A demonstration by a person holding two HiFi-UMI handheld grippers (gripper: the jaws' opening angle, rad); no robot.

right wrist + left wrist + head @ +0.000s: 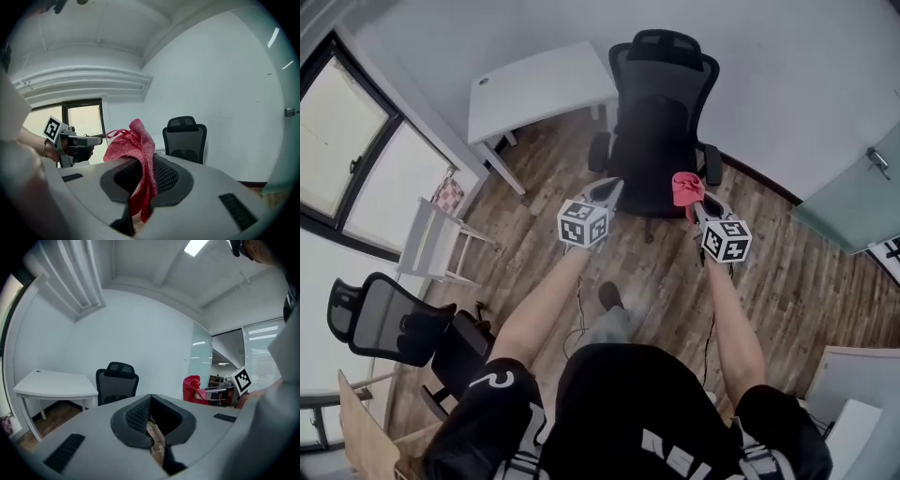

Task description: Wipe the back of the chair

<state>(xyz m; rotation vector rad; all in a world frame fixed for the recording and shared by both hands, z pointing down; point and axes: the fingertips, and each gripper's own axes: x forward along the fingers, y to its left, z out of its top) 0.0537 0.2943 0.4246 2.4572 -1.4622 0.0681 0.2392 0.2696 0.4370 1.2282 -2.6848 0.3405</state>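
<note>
A black mesh office chair [661, 122] stands against the white wall with its seat towards me; it also shows in the left gripper view [117, 382] and the right gripper view [184, 138]. My right gripper [693, 200] is shut on a red cloth [684, 187] that bunches above its jaws [133, 140], just short of the chair's right armrest. My left gripper [611, 187] hovers before the seat's left side, shut, with nothing between its pads [138, 414]. From the left gripper view, the red cloth [191, 387] is at the right.
A white desk [539, 89] stands left of the chair. A white folding rack [431, 244] and a second black chair [389, 323] sit by the window at the left. A glass door [853, 202] is at the right. The floor is wood.
</note>
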